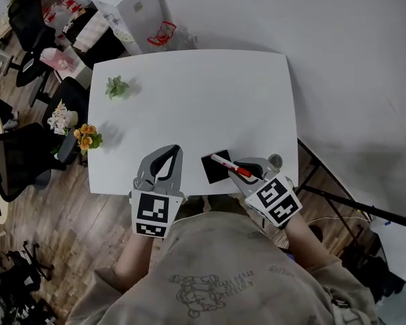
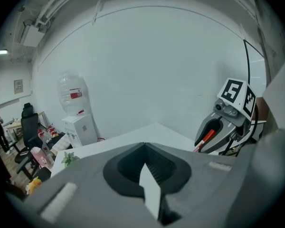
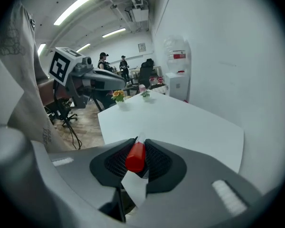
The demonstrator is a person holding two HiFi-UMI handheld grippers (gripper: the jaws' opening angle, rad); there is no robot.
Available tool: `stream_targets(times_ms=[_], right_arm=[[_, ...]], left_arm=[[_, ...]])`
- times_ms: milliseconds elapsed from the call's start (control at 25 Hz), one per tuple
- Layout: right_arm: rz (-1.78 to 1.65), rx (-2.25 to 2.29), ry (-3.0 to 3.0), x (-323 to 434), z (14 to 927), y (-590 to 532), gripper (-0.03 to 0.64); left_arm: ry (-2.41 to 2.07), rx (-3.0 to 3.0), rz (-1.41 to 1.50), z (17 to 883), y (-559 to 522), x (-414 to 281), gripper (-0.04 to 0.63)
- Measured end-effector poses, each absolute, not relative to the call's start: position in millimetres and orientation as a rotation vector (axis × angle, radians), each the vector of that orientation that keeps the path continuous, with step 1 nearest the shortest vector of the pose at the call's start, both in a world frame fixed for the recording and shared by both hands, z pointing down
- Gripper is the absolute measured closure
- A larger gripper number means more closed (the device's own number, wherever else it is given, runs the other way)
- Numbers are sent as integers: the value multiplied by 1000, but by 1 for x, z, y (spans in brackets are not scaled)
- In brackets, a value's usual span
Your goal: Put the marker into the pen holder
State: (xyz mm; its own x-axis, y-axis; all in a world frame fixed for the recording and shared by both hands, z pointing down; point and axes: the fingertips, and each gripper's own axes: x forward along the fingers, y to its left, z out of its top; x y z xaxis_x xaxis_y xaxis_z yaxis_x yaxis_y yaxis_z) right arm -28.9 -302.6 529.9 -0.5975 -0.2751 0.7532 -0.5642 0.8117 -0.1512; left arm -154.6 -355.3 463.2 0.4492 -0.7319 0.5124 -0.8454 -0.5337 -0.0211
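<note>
My right gripper (image 1: 239,165) is shut on a marker (image 1: 224,162) with a white body and a red cap (image 3: 135,156). It holds the marker near the cap, low over the front of the white table (image 1: 196,93). The marker's white end reaches out over a black square pen holder (image 1: 214,170) that stands by the table's front edge. My left gripper (image 1: 175,149) hovers just left of the holder, jaws together with nothing between them. In the left gripper view, the right gripper (image 2: 217,127) shows at the right with the marker (image 2: 205,137) in it.
A small green plant (image 1: 116,87) stands at the table's far left and orange flowers (image 1: 87,137) at its left edge. A small grey round thing (image 1: 275,160) lies beside the right gripper. Office chairs (image 1: 20,154) and a water dispenser (image 1: 132,5) stand beyond the table.
</note>
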Motion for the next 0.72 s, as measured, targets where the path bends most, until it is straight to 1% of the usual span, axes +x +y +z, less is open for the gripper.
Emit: stream_targets(times_ms=[440,720], right_arm=[[550,453,-2054,-36,597,-275,515],[582,432,-1977,-37,625,-271,514]], left_arm=[[-1230,2422,799,515,-317,-142,595],[-1223,2368,828,539,-307,-152,595]])
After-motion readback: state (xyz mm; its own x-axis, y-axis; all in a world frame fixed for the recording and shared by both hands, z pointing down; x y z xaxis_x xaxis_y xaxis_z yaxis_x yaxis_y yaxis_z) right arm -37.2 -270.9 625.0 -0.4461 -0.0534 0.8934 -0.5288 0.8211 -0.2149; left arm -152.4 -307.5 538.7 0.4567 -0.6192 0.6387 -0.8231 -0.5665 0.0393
